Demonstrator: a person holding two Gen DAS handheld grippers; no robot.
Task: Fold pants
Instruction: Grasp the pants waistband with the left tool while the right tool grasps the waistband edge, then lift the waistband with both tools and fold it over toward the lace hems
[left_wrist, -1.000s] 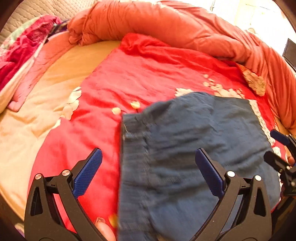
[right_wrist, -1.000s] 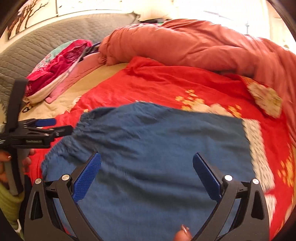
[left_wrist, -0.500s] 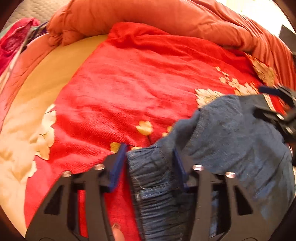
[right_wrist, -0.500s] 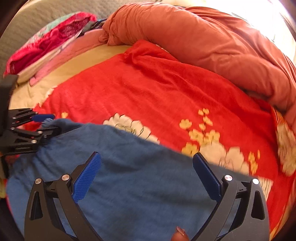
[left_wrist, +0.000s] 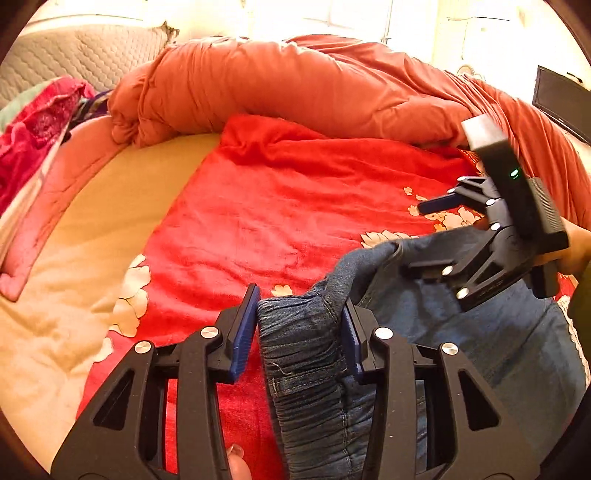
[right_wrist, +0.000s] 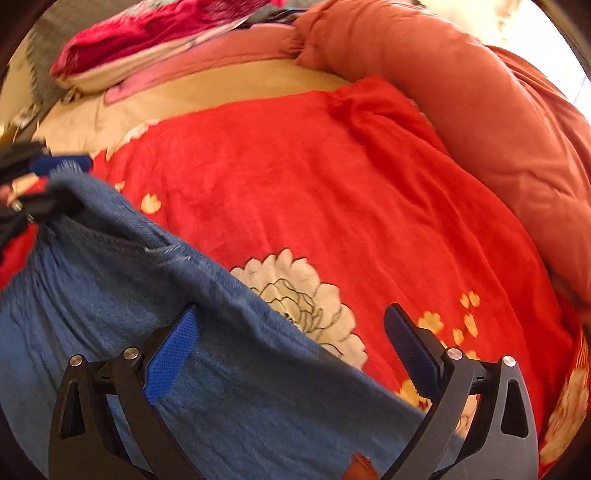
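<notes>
Left gripper (left_wrist: 299, 325) jaws closing on the bunched elastic waistband of the blue pants (left_wrist: 480, 343), which lie on the red blanket (left_wrist: 280, 206). Right gripper (left_wrist: 424, 236) just right of waistband, lower finger against the denim edge.

Both pictures are bright and warm, with an orange-red tint. Strong light comes from the far top right, where the window (left_wrist: 369, 22) is so white that nothing shows in it. The same white glare fills the top right corner of the right wrist view. The quilt (left_wrist: 314, 85) looks pale and washed out near that light. The left wrist view is mostly sharp. The right wrist view is smeared: the pants (right_wrist: 155, 295) and the pillows (right_wrist: 155, 40) look soft and streaky. Both views are round, with dark corners, and things bend near the edges. Shadows are soft and faint under the pants.
</notes>
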